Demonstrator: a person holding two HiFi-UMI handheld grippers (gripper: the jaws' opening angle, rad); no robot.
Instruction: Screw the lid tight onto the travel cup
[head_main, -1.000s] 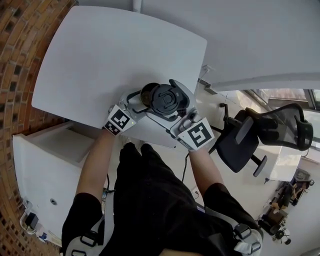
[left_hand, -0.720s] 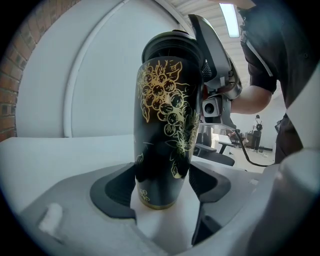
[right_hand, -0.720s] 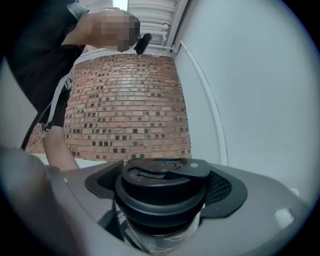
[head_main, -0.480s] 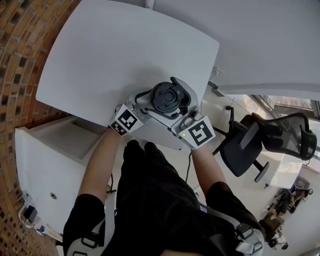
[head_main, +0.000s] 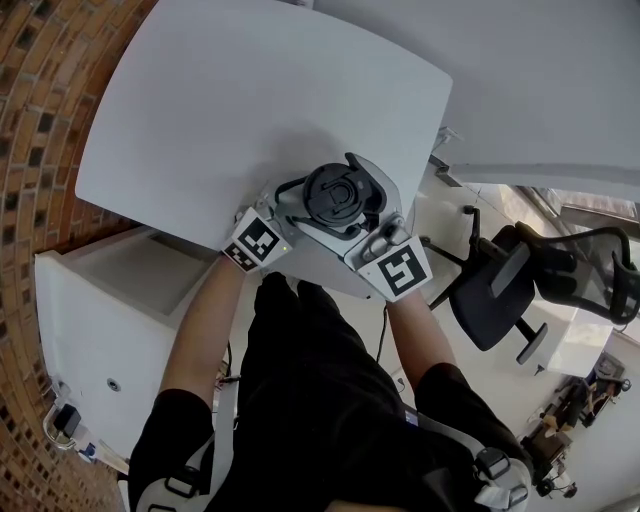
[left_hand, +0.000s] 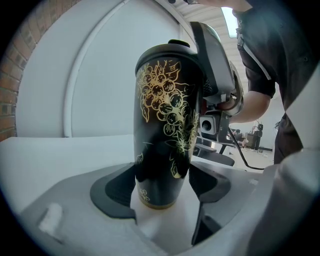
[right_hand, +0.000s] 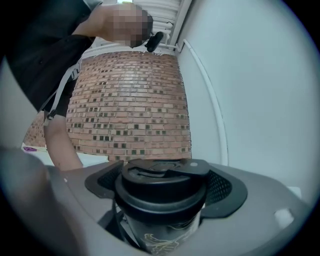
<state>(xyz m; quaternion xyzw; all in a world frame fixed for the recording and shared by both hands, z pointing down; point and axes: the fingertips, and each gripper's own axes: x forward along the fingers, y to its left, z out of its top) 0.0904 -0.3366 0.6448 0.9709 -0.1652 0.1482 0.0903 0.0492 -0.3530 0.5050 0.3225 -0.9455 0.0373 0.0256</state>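
light: bright, even | shadows: faint | edges: fisheye bend, dark vignette | blur: left gripper (left_hand: 162, 192) foreground

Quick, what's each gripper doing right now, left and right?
Left gripper: fingers closed on the lower body of the travel cup.
Right gripper: fingers closed on the lid, which sits on top of the cup.

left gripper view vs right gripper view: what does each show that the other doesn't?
Left only: the gold-flowered body of the travel cup down to its base on the white table, with the left gripper jaws pressing its lower part. Right only: the top face of the lid, with the right gripper jaws around its rim. Both: the cup with the lid on top.
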